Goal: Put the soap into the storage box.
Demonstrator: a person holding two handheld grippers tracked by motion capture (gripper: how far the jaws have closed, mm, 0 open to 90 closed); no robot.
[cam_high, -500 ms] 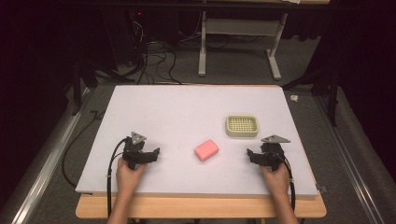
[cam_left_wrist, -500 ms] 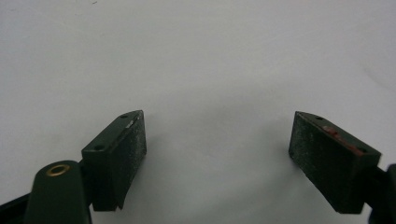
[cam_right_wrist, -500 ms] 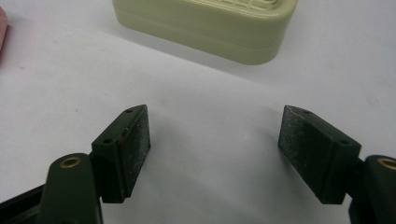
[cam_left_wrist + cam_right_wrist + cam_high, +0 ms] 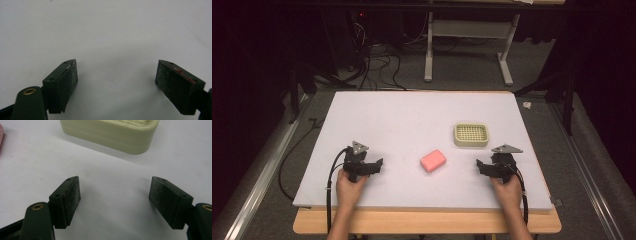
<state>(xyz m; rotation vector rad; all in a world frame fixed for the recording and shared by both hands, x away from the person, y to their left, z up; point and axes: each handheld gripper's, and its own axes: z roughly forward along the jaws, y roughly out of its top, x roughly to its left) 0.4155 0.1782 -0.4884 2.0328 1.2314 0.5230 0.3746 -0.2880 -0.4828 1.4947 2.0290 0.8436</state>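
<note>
Both grippers are sitting at the near edge of the table (image 4: 362, 110) with jaws spread and nothing between them, left gripper (image 4: 371, 166) well off from the pink soap (image 4: 433, 160), which is lying mid-table just down-left of the dish (image 4: 471, 135). Right gripper (image 4: 484, 166) is facing the dish (image 4: 110, 132), so I'm guessing it could be bumping the dish while going for the soap, and a slick bar could be squirting out if the jaws are catching a corner

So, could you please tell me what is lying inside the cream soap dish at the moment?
Nothing lies on the soap dish: its slotted grid top is bare. The pink soap sits apart from it on the white board. Whatever is beneath the grid is hidden.
</note>
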